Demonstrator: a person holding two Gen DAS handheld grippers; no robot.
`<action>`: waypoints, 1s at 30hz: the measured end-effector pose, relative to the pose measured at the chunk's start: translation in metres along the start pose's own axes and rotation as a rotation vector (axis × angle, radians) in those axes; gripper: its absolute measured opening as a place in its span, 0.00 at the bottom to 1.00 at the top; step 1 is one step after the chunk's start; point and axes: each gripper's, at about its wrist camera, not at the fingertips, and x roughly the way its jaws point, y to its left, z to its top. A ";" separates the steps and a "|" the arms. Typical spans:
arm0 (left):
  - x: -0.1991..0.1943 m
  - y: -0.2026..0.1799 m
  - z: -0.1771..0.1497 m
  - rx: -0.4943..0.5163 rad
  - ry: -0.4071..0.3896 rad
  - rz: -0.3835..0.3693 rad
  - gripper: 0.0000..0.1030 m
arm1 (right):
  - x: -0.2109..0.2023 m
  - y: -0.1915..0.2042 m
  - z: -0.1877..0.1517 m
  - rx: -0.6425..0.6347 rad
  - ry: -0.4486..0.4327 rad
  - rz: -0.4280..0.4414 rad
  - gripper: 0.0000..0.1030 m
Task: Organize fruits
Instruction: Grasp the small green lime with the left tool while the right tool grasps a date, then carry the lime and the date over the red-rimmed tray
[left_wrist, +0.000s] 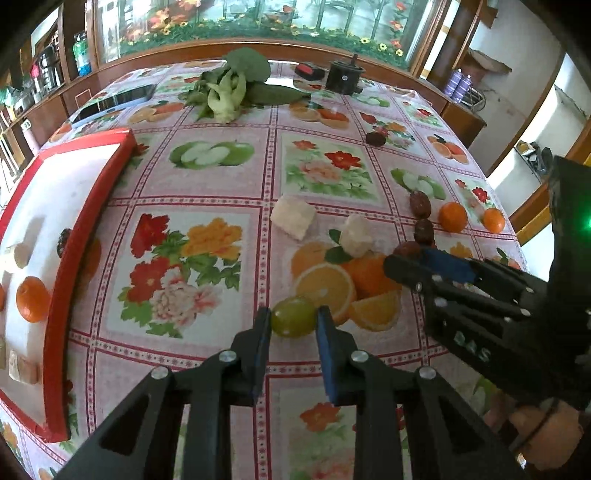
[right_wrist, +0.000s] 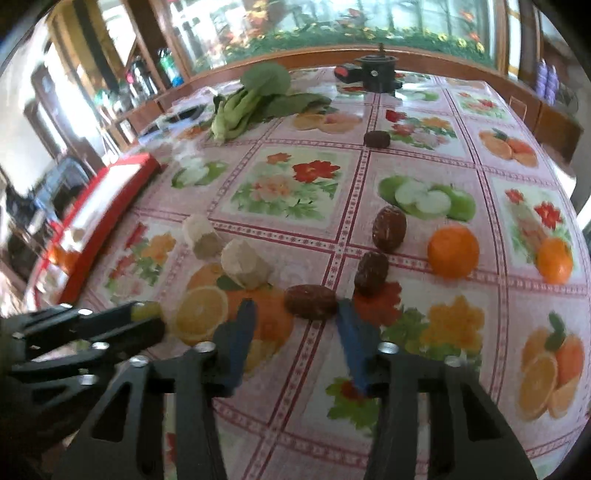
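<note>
The left gripper (left_wrist: 294, 321) is pinching a round green grape (left_wrist: 293, 316) between its blue pads, low on the flower-and-fruit printed tablecloth (left_wrist: 207, 177). The right gripper (right_wrist: 293, 314) is closing its pads around a wrinkled dark brown date (right_wrist: 311, 301), though I cannot tell whether they press it. Two more dates and two small oranges (right_wrist: 453, 252) are lying just beyond. The red-rimmed white tray (left_wrist: 92, 206) is sitting well to the left, already holding an orange.

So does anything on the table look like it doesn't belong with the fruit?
Yes. The leafy green vegetable at the far end is no fruit, and beside it stand a black pot and a red and black thing. Nothing looks spilled or broken.
</note>
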 end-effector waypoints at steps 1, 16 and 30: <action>0.000 0.001 -0.001 0.000 0.000 -0.005 0.26 | 0.000 0.000 0.000 -0.006 -0.004 -0.005 0.28; -0.002 0.010 -0.016 0.031 0.001 -0.090 0.26 | -0.035 -0.004 -0.021 0.042 -0.043 -0.019 0.28; -0.041 0.042 -0.025 0.000 -0.048 -0.070 0.26 | -0.032 0.060 -0.014 -0.028 -0.026 0.013 0.28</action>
